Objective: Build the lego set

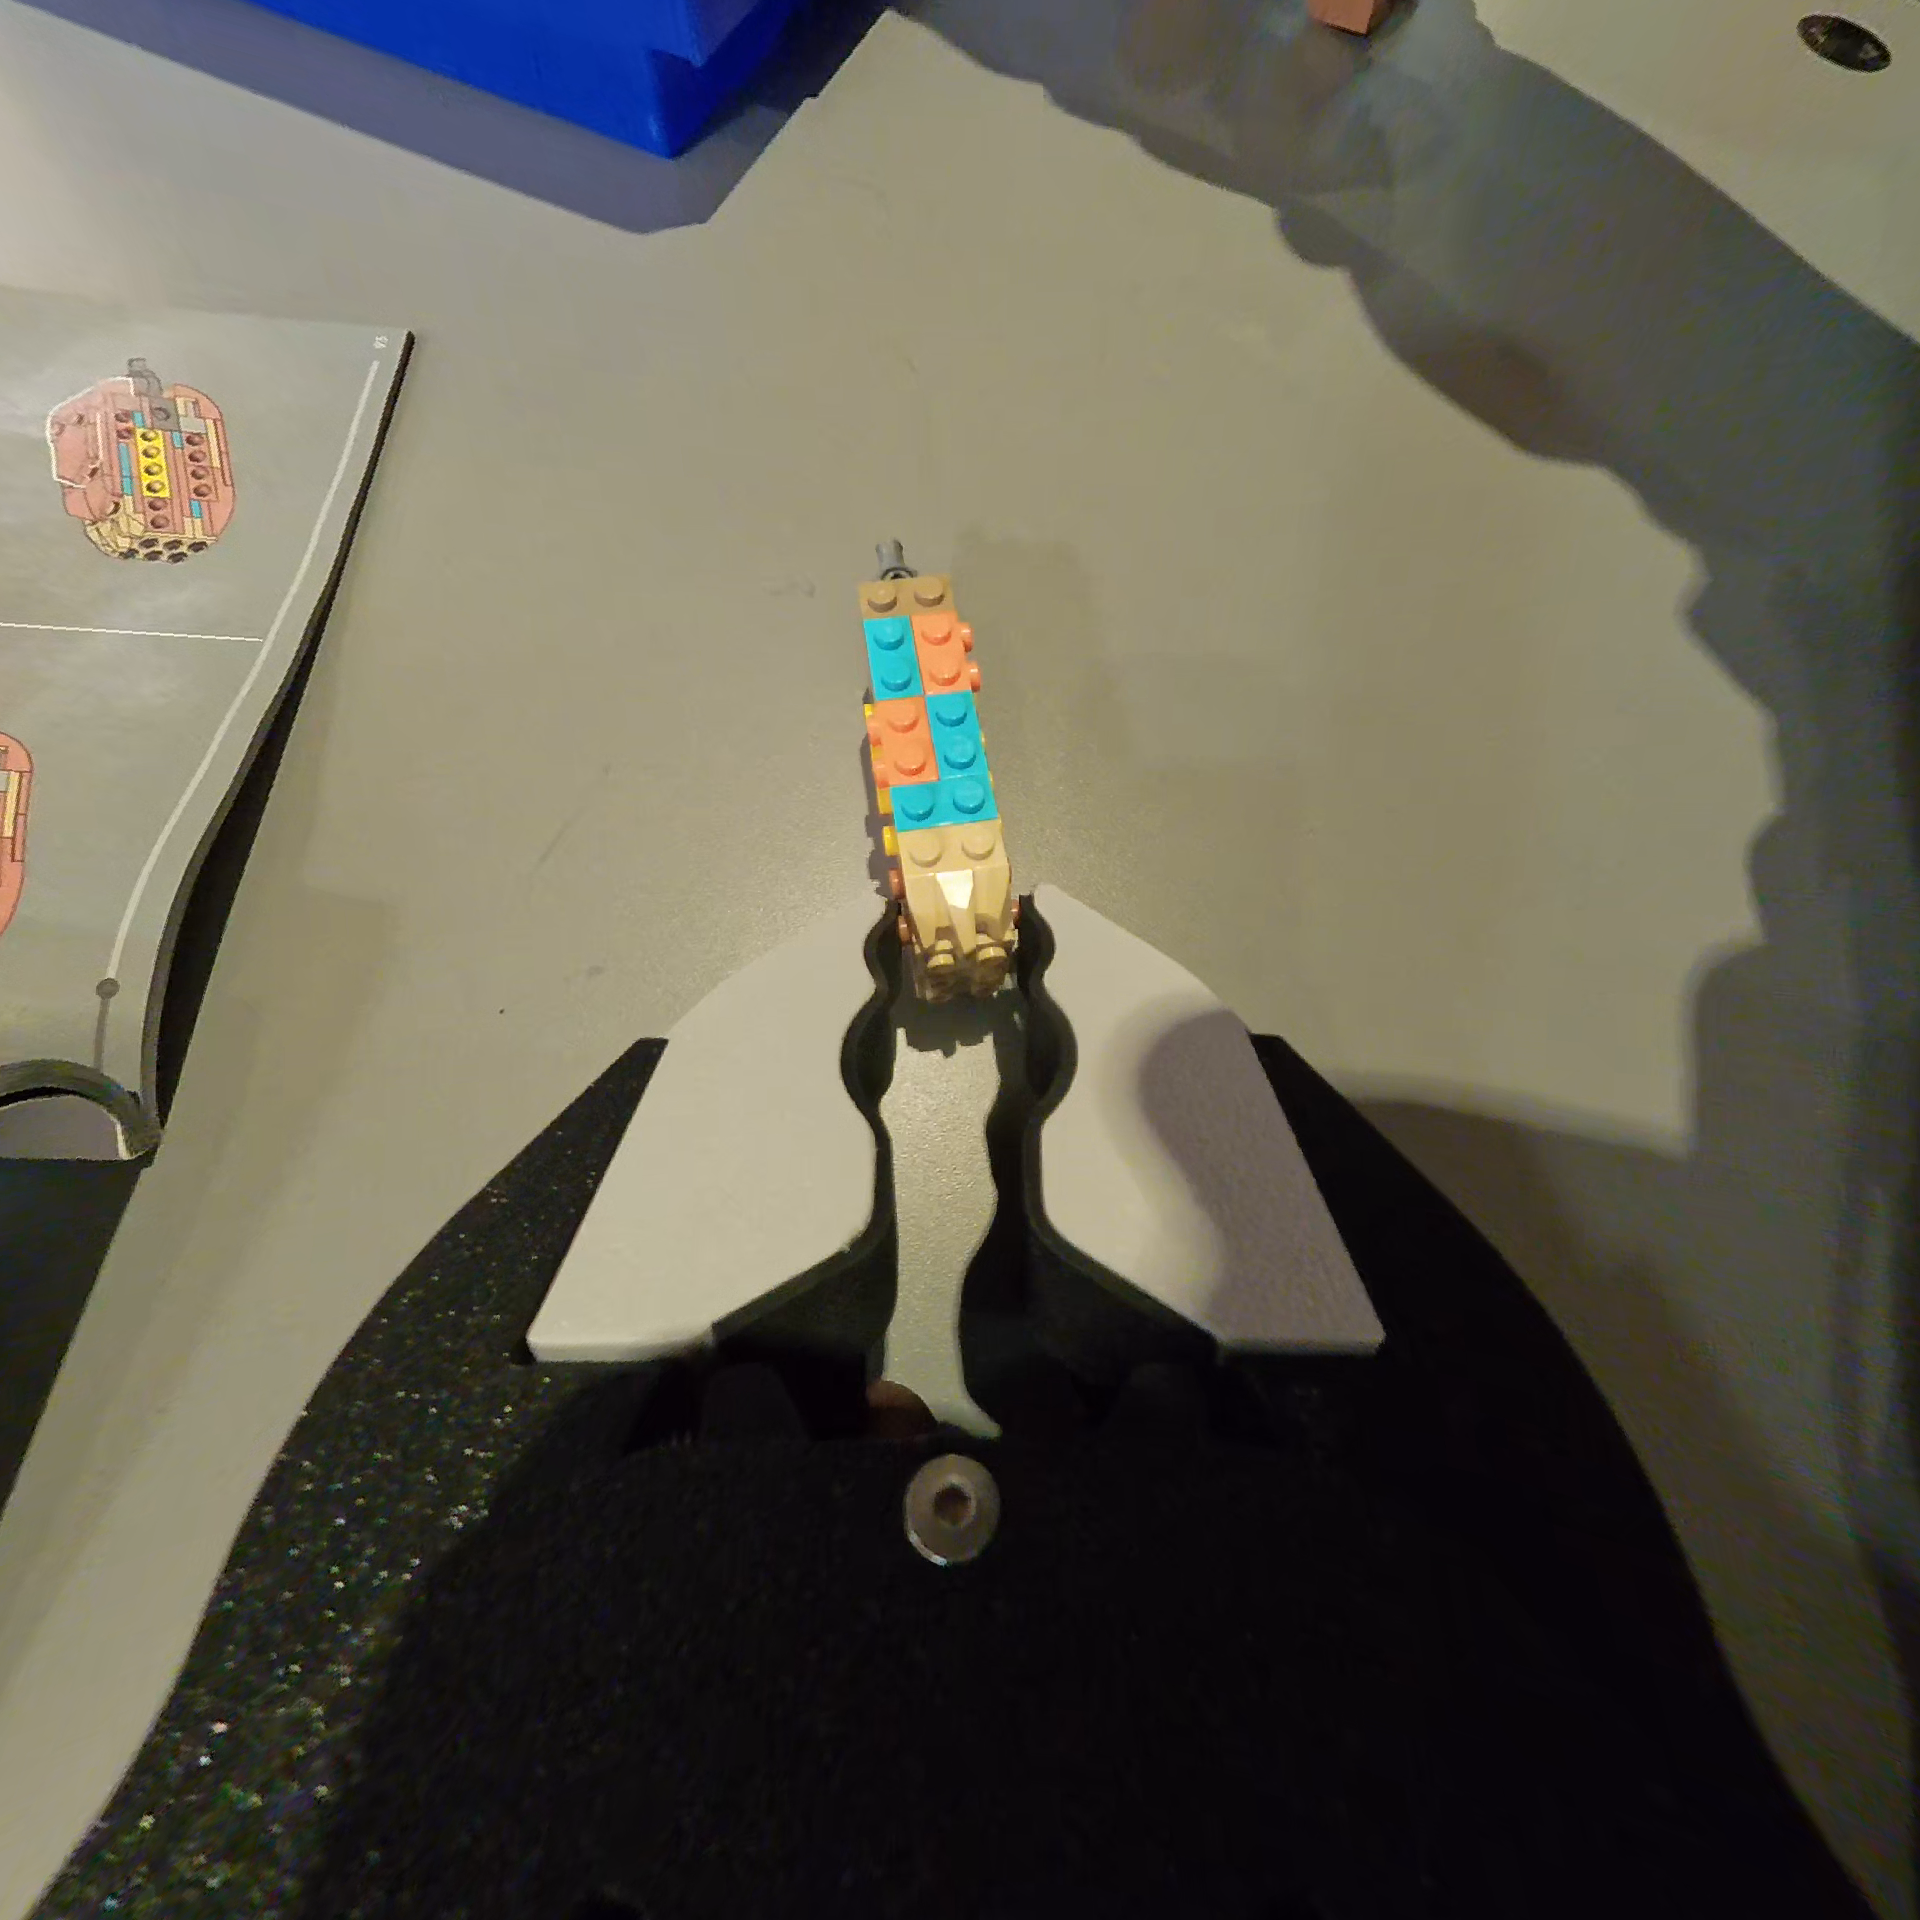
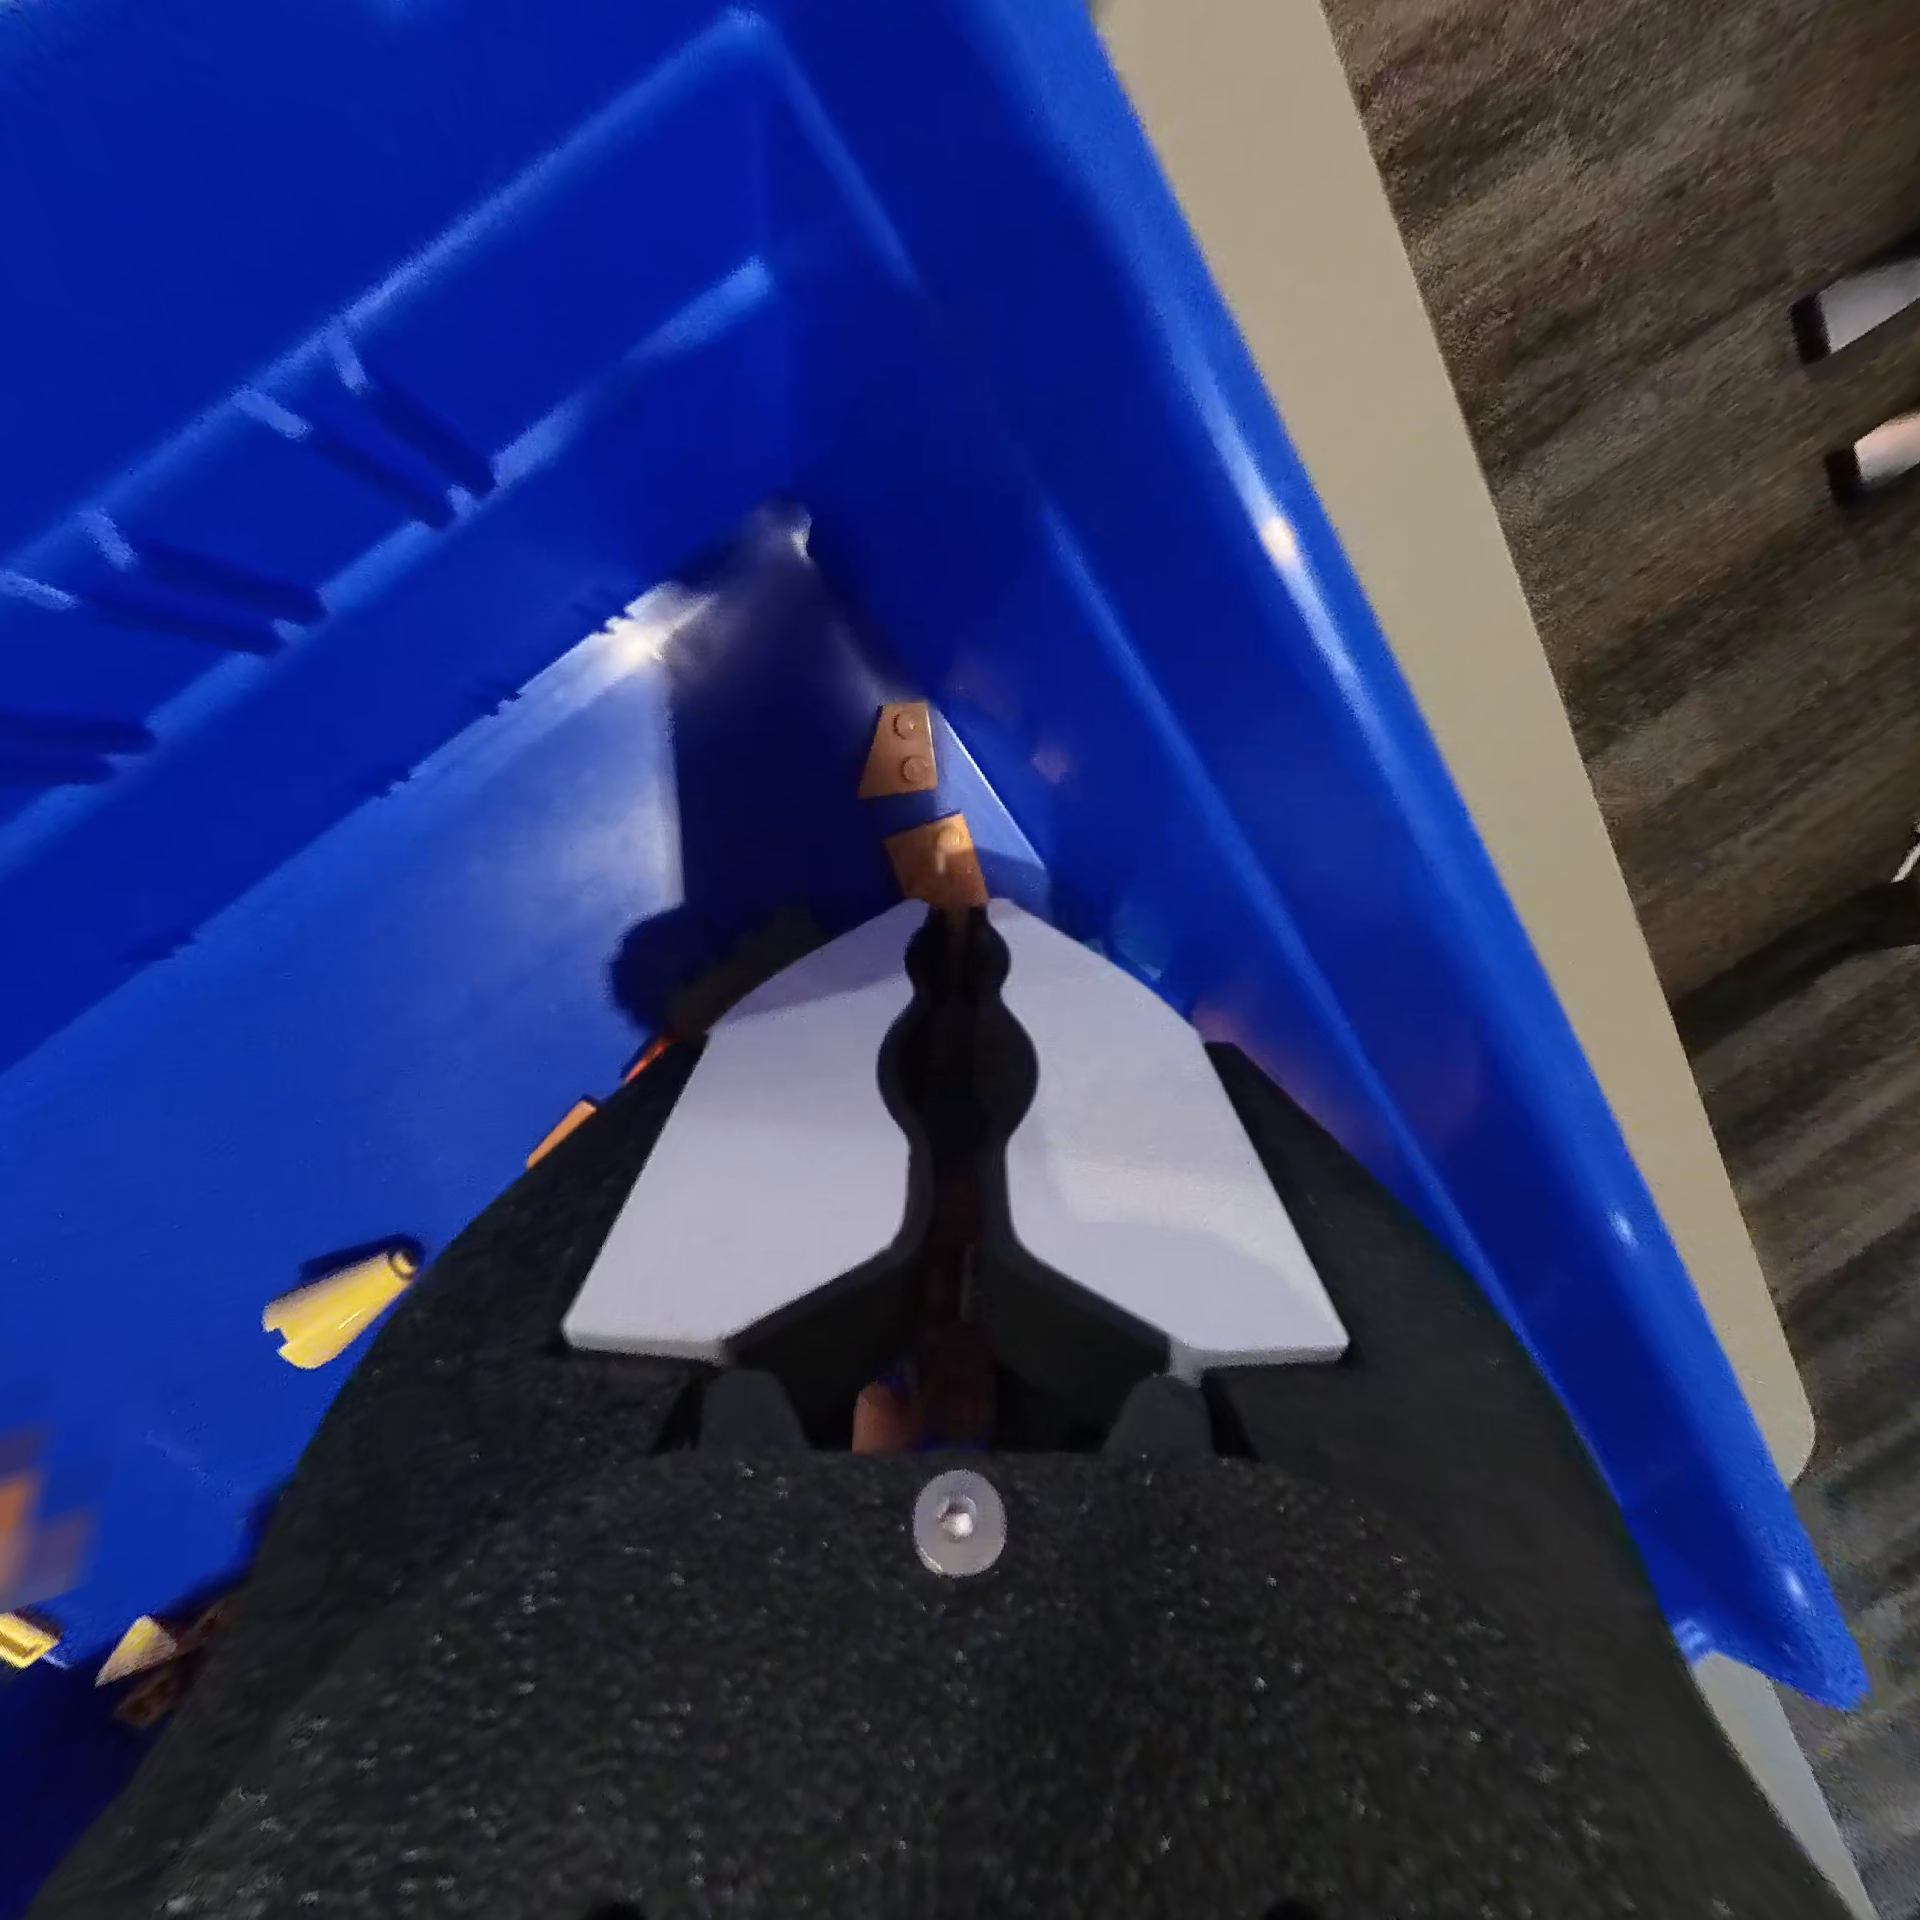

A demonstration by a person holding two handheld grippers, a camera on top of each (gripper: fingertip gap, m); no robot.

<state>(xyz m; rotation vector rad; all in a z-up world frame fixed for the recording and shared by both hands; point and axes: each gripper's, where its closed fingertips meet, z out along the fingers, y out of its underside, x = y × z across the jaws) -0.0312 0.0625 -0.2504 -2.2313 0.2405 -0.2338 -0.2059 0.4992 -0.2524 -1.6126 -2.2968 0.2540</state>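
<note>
One long lego assembly lies on the grey table, and its near tan end sits between the tips of the left gripper, which are closed on it from both sides. Its long axis runs straight away from the camera, in line with the fingers; a small grey pin at the far end points away. On top I count two tan ends, two orange blocks and about three teal ones, in a checker pattern.

One open instruction booklet lies to the left, with two drawn build pictures partly visible; its small printed marks are too small to read. One corner of a blue bin shows at the top.

In the right wrist view, the right gripper is inside the blue bin, its fingers together on a thin brown piece. One more brown wedge plate lies just beyond, in the bin corner. At least four yellow pieces lie at the left, some blurred.
</note>
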